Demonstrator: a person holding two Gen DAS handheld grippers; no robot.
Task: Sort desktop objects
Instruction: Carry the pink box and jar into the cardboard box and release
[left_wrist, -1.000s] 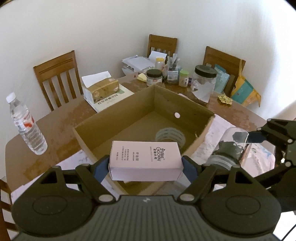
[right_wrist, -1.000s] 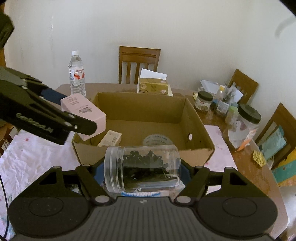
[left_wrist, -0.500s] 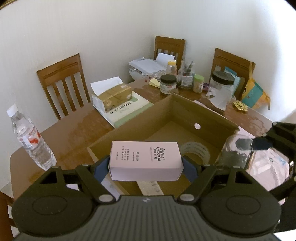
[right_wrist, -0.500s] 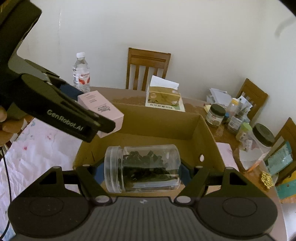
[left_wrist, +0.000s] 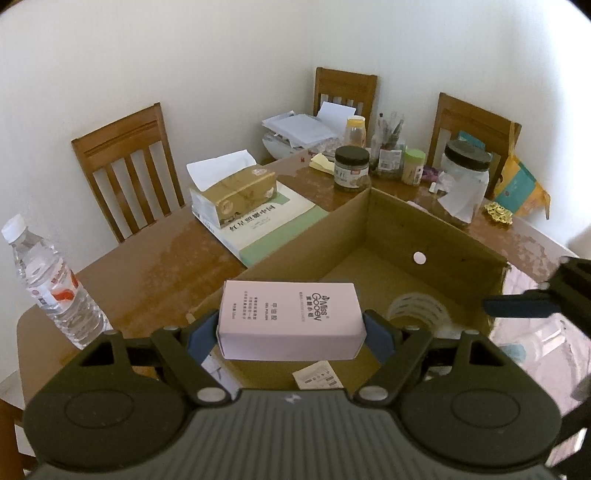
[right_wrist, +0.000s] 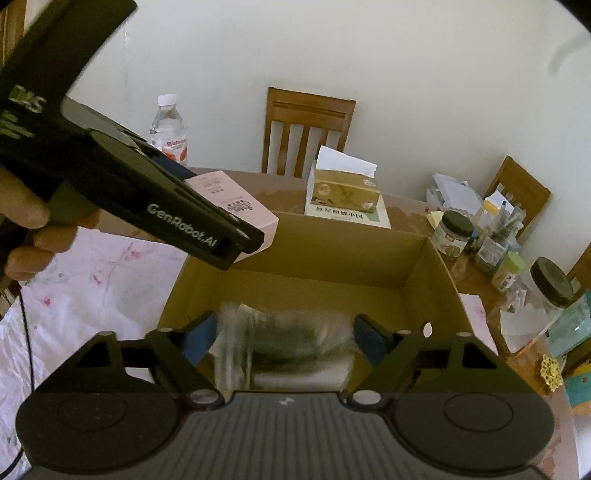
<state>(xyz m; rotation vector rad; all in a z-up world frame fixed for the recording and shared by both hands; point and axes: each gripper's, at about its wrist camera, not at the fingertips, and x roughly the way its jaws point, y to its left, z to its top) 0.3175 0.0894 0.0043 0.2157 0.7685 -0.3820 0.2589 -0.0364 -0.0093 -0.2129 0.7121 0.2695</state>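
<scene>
Left gripper (left_wrist: 291, 334) clamps the pink box (left_wrist: 290, 319) by its two ends, holding it level above the near wall of the cardboard box (left_wrist: 436, 229), which sits on the wooden table (left_wrist: 155, 266). Right gripper (right_wrist: 284, 339) has just been opening its jaws, and the clear jar (right_wrist: 284, 343) (blurred, dark contents inside) lies between the parted pads over the box's near end, with gaps on both sides.
</scene>
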